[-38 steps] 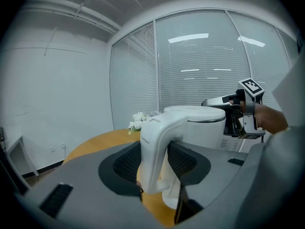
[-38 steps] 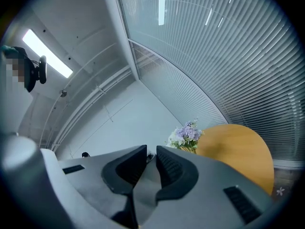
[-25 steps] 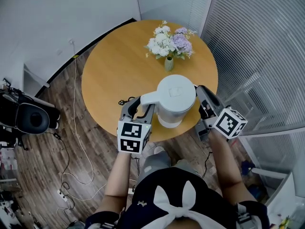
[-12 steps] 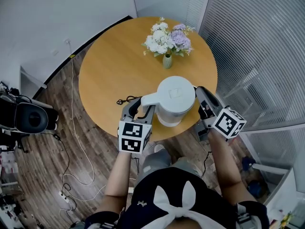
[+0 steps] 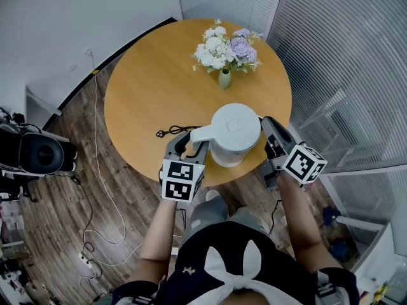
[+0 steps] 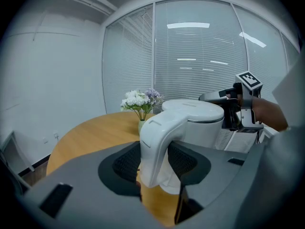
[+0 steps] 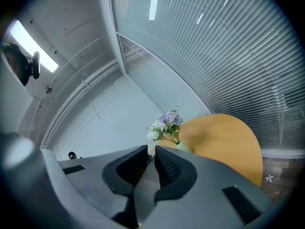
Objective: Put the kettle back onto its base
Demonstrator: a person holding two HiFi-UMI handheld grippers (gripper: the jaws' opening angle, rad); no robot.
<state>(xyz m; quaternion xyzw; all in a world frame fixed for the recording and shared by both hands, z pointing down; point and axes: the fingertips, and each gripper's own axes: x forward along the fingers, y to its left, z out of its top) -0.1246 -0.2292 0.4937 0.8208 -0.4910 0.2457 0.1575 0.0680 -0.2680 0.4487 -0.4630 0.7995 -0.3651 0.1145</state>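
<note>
Head view: left gripper (image 5: 191, 147) clamps kettle (image 5: 235, 131) handle; right gripper (image 5: 268, 124) nearly closed, empty, beside kettle; flower vase (image 5: 224, 79) beyond.

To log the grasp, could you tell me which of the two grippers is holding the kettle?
The left gripper: it clamps the kettle by its handle; the right gripper beside it is shut on nothing.

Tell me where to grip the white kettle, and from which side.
Take the arched handle of the white electric kettle, coming from the near edge of the round wooden table. It juts from the body toward that side as a narrow upright loop that fits between jaws; the round body looks too wide. The left gripper is shut on it.
</note>
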